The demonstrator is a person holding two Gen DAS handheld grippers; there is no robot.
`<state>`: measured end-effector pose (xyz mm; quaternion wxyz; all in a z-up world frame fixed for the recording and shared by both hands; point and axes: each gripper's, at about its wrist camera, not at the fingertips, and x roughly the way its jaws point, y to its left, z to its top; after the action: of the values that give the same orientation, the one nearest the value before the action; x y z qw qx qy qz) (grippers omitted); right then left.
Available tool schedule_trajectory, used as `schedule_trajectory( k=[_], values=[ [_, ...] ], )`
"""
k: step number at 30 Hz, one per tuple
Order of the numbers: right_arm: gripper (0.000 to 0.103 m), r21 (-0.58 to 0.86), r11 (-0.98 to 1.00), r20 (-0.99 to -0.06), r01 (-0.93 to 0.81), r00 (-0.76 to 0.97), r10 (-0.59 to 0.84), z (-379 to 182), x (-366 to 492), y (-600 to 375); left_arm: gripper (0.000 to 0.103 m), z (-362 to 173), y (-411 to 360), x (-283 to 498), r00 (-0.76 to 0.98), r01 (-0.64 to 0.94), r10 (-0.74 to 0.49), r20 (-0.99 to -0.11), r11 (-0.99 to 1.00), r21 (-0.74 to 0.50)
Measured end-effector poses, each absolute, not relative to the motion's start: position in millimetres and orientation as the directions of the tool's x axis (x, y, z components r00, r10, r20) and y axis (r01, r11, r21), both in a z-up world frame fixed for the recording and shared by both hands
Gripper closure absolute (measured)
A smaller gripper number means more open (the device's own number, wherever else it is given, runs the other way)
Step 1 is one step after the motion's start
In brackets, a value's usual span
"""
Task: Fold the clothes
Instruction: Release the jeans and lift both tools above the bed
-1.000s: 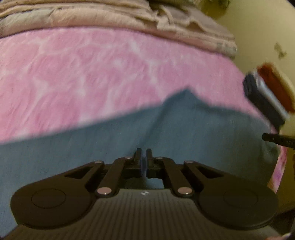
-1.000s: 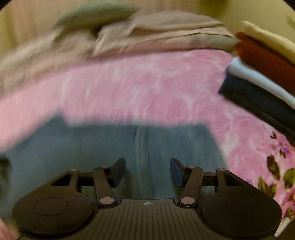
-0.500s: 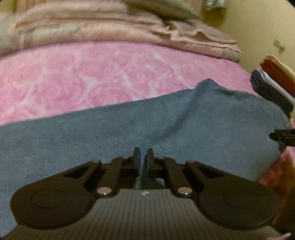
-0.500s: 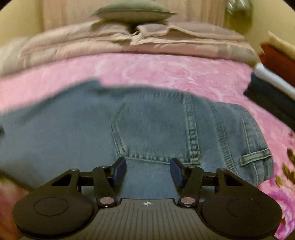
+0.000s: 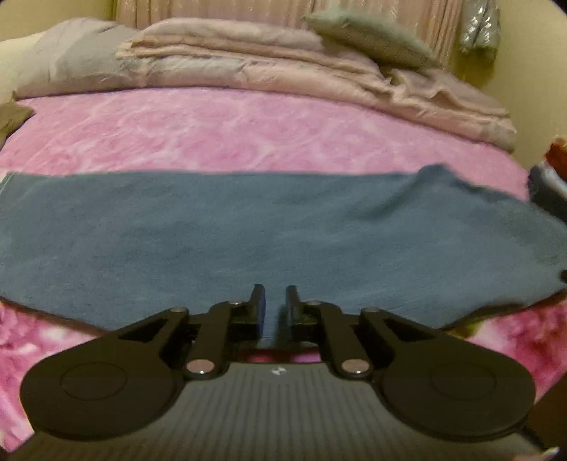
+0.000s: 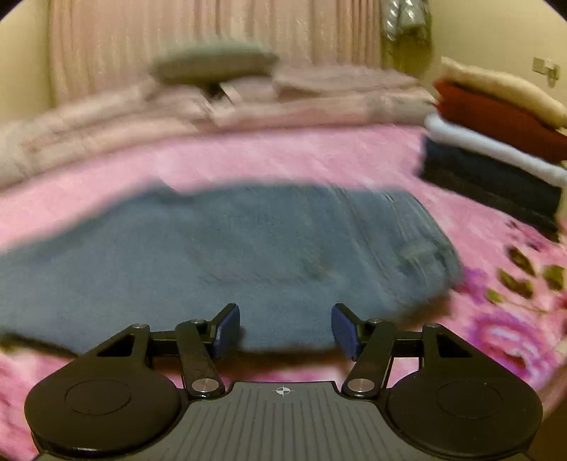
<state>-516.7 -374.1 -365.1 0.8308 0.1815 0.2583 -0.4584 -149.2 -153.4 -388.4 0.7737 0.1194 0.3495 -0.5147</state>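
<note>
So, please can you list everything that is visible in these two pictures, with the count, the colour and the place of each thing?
jeans: one, blue, flat across the near part of the bed
bedspread: one, pink with flowers, under the jeans
bedding: one folded heap, beige-pink, far edge of the bed
cushion: one, grey-green, on the bedding
folded clothes: one stack, cream, dark red, white and dark layers, right side of the bed
curtain: one, beige, behind the bed
left gripper: one, black, narrow gap, nothing held
right gripper: one, black with blue pads, jaws opening, nothing between them
</note>
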Motion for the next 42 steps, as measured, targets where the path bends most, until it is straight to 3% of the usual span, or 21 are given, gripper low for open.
schedule_trajectory(
  k=[3,8,12,17,19,21,23,28,34,37,42],
  values=[
    [0.042,0.094,0.633,-0.566,0.769,0.564,-0.601,-355.5,-478.3,-355.4,0.096,-378.1,-177.3,-185.2,0.133,0.911,-0.775,-0.617,0.341,-0.232],
    [0.042,0.032,0.784,-0.578,0.620,0.651,-0.492,-380.0,-400.8,-325.1,0.091,-402.5,-223.2,-237.0,0.002,0.955,-0.786,-0.619,0.185,-0.232],
    [0.042,-0.040,0.801,-0.605,0.597,0.623,-0.495,-419.3,-400.0,-310.7,0.091,-421.7,-213.0,-244.6,0.014,0.974,-0.809,-0.588,0.144,-0.175],
    [0.042,-0.063,0.786,-0.658,0.615,0.566,-0.496,-404.9,-412.5,-304.1,0.096,-406.8,-212.6,-238.5,-0.013,0.972,-0.788,-0.616,0.135,-0.194],
    [0.042,0.026,0.763,-0.630,0.645,0.603,-0.489,-396.2,-413.9,-311.3,0.094,-402.1,-220.0,-240.7,-0.049,0.969,-0.790,-0.611,0.111,-0.221],
    [0.042,0.070,0.736,-0.616,0.673,0.610,-0.499,-395.1,-412.6,-318.2,0.093,-402.7,-227.0,-241.6,-0.054,0.969,-0.776,-0.629,0.112,-0.221],
    [0.042,0.042,0.718,-0.691,0.695,0.539,-0.482,-404.8,-406.7,-323.0,0.091,-409.4,-228.6,-238.9,-0.036,0.964,-0.749,-0.661,0.149,-0.221],
    [0.042,-0.011,0.693,-0.710,0.721,0.482,-0.513,-395.7,-417.4,-295.0,0.092,-399.8,-213.1,-243.9,0.010,0.950,-0.724,-0.690,0.222,-0.220],
    [0.041,0.094,0.577,-0.692,0.811,0.470,-0.548,-363.7,-463.0,-254.5,0.080,-380.0,-164.0,-263.1,0.144,0.921,-0.637,-0.757,0.367,-0.133],
    [0.013,0.103,0.539,-0.659,0.836,0.463,-0.593,-333.4,-472.2,-244.6,0.077,-361.4,-138.8,-272.2,0.217,0.891,-0.606,-0.766,0.444,-0.098],
    [0.010,0.107,0.531,-0.602,0.840,0.480,-0.638,-302.1,-486.8,-211.8,0.068,-324.3,-102.0,-287.4,0.317,0.878,-0.616,-0.722,0.478,-0.022]
  ],
)
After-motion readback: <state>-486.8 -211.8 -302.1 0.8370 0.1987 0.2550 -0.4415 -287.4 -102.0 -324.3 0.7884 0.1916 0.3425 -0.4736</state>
